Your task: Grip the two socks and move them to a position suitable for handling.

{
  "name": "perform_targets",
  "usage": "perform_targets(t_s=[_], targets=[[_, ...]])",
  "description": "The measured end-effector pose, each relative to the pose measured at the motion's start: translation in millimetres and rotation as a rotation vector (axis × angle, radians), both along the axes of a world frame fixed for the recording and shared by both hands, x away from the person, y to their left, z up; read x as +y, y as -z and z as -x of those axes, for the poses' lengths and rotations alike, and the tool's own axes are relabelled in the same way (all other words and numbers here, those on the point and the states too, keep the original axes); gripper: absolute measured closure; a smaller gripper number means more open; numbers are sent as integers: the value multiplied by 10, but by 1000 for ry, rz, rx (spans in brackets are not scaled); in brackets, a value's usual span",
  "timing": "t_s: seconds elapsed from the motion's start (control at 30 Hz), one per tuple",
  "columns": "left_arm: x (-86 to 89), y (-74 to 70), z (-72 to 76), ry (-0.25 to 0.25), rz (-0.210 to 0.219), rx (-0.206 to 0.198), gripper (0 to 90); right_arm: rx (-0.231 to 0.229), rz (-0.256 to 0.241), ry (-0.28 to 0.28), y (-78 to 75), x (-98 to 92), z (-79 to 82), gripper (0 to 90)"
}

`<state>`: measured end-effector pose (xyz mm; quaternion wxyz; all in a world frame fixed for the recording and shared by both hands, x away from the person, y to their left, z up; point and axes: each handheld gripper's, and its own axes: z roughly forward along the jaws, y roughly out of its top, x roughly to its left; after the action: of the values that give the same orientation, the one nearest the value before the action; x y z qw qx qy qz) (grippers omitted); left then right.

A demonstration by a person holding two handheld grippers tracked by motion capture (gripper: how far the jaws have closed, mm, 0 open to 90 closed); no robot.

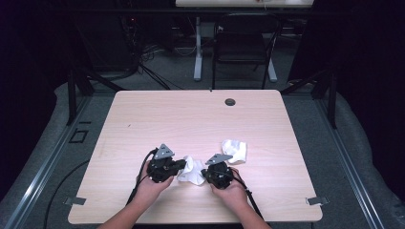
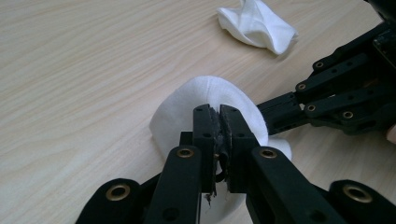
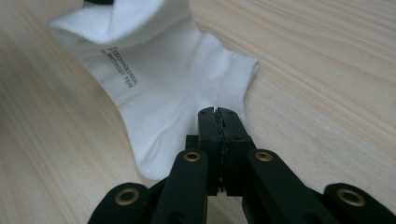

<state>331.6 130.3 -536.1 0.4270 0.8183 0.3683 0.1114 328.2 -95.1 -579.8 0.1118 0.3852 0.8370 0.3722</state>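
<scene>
White cotton is what both tools are busy with: a short sock (image 1: 191, 170) lies near the front edge of the pale wooden table (image 1: 157, 114), stretched between the two hands. On the left, the left gripper (image 1: 180, 165) has its jaws pressed together on one end of the sock (image 2: 205, 100), the cloth bulging in a rounded fold behind them. To its right, the right gripper (image 1: 204, 172) pinches the other end, jaws closed on the fabric just under the ribbed cuff (image 3: 236, 81). Further right lies a second sock (image 1: 235, 150), crumpled, near the pair but untouched.

My guess is that the sock is being spread or folded, held at both ends. Next, both pinches must keep firm while the hands move together, or a corner slips free.

From the right gripper view I can read small printed lettering on the sock (image 3: 154, 79), which the high view is too distant to show. From the left gripper view I see the other tool's linkage (image 2: 336, 100) and the second sock (image 2: 259, 23) beyond.
</scene>
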Motion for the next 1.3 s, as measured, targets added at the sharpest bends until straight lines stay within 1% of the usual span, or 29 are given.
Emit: perform_targets(t_s=[0.13,0.23,0.27,0.3,0.4,0.43,0.47,0.53,0.57,0.6,0.63,0.67,0.73,0.8,0.93,1.0,1.07,1.1,1.13,1.17,1.23,1.27,1.3], targets=[[104,12,34,-9,-11,0,854,19,1,-4,-10,-29,12,898],[206,36,58,-26,-17,6,849,19,3,-8,-13,-39,20,899],[206,36,58,-26,-17,6,845,19,3,-8,-13,-39,20,899],[268,49,67,-41,-19,16,838,19,6,-10,-14,-43,28,900],[358,52,76,-57,-21,18,820,21,11,-14,-18,-49,33,900],[390,47,80,-69,-14,19,806,19,5,-11,-14,-47,34,900],[422,40,76,-71,-16,9,796,19,5,-12,-14,-49,35,900],[493,11,73,-99,-3,-1,784,23,8,-15,-18,-54,35,900],[535,-10,69,-112,19,-4,779,22,7,-13,-17,-54,36,900],[564,-32,67,-117,29,-10,766,23,6,-12,-17,-54,38,900],[586,-52,67,-127,34,-26,751,20,7,-13,-16,-54,39,900],[604,-67,65,-133,34,-37,748,20,12,-19,-19,-56,38,900],[618,-62,45,-126,44,-39,730,20,13,-18,-21,-52,41,900],[597,-12,18,-121,19,-23,716,21,15,-22,-22,-56,37,899],[503,143,-22,-81,-48,10,698,29,16,-23,-28,-65,36,899],[459,215,-39,-71,-74,26,692,24,16,-23,-25,-71,34,899],[427,268,-54,-65,-109,33,683,31,21,-28,-31,-84,33,898],[420,285,-64,-62,-126,28,678,29,19,-27,-29,-86,32,898],[410,306,-76,-63,-138,37,675,33,20,-27,-32,-88,34,898],[403,320,-82,-63,-139,43,673,33,22,-28,-32,-90,35,899],[394,343,-91,-61,-155,45,663,32,27,-32,-34,-95,37,898],[389,368,-97,-60,-174,43,663,32,26,-31,-35,-95,39,898],[389,388,-99,-58,-176,48,662,31,26,-30,-35,-98,40,899]])
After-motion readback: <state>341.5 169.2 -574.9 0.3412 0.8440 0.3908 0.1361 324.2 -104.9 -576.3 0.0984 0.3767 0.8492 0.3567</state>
